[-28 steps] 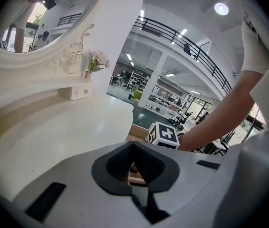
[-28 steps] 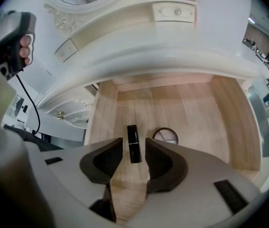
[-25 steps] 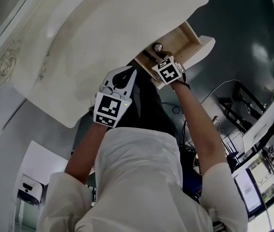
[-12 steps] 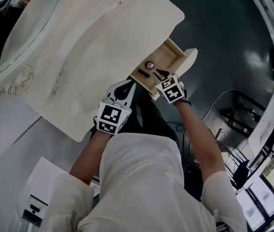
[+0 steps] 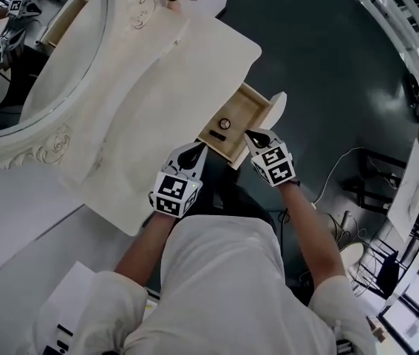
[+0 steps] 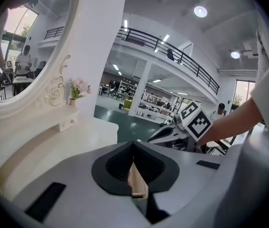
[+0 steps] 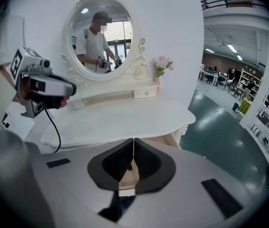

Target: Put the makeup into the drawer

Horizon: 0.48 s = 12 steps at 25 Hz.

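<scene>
Two empty grippers at the open drawer's [image 5: 240, 109] front edge.
Pressed-together left gripper [image 5: 193, 149]; right gripper's [image 5: 254, 134] jaws have just been closing together; dark floor [image 5: 320, 65] spreads rightward.

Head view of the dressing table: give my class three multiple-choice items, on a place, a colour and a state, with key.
1. Where does the round makeup item lie? A in the open drawer; B on a chair; C in a gripper.
2. What colour is the dressing table? A black; B cream-white; C red.
3. How does the right gripper stand? A wide open; B shut on makeup; C shut, empty.
Key: 1 A, it lies on the drawer's floor. 2 B, its surfaces are pale cream. 3 C, its jaws have just closed, nothing between.
</scene>
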Available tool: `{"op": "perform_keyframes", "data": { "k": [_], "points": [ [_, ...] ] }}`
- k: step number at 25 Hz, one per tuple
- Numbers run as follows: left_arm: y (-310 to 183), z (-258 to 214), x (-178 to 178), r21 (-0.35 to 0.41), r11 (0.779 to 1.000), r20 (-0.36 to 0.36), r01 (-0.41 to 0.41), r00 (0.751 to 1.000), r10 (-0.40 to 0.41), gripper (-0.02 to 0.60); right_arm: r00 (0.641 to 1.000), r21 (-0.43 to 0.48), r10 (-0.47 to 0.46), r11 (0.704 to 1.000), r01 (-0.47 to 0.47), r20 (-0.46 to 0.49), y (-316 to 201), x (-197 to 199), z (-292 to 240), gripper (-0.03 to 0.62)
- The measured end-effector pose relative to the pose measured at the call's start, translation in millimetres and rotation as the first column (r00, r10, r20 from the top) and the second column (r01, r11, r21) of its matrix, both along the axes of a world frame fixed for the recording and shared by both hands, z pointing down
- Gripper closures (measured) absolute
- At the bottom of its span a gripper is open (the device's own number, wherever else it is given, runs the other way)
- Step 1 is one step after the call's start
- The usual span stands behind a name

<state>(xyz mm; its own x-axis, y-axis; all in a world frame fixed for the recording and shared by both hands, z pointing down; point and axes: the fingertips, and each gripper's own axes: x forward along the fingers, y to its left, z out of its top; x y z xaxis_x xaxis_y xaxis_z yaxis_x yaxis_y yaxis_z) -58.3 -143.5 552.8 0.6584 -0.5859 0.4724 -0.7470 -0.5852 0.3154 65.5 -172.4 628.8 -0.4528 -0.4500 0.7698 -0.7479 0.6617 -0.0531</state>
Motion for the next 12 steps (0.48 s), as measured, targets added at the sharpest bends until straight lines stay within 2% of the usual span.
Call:
{"op": "perform_keyframes", "data": {
  "k": [8, 12],
  "points": [
    [5, -37, 7, 0.01, 0.999, -0.016, 0.052, 0.999, -0.051, 0.566, 0.987, 0.156, 0.087, 0.982, -0.107, 0.133, 5, 42, -91, 0.566],
    [-2, -60, 8, 0.059, 0.995, -0.042, 0.078, 0.996, -0.075, 0.566, 0.977, 0.245, 0.091, 0.96, -0.138, 0.193, 0, 55, -130, 0.566]
  ]
}}
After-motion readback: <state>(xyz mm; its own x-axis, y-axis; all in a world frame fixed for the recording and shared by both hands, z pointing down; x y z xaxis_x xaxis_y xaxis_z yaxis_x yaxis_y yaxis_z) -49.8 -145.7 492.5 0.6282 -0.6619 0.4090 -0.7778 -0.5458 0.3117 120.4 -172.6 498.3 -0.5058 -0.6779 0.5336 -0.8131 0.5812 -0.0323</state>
